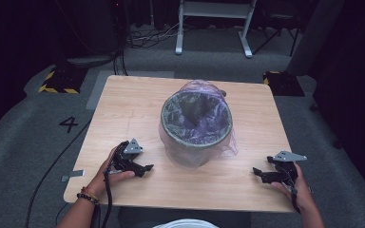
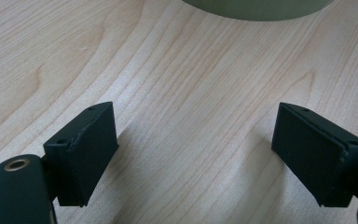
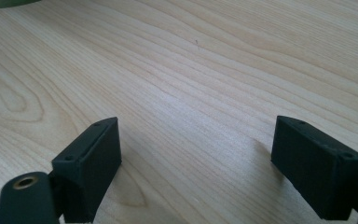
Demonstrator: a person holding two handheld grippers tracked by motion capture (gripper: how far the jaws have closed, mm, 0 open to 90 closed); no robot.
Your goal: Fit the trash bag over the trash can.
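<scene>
My left gripper [image 1: 145,168] and right gripper [image 1: 258,173] rest on the worktop [image 1: 123,114], fingers apart and empty, flanking the lined bin [image 1: 196,124], ready to approach its bag [image 1: 218,145].

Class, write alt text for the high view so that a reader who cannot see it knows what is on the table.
A small bin lined with a thin purple plastic bag stands in the middle of a light wooden table. A person's hands rest on the near edge, the left gripper and the right gripper both open, empty and pointing inward, apart from the bin.
</scene>
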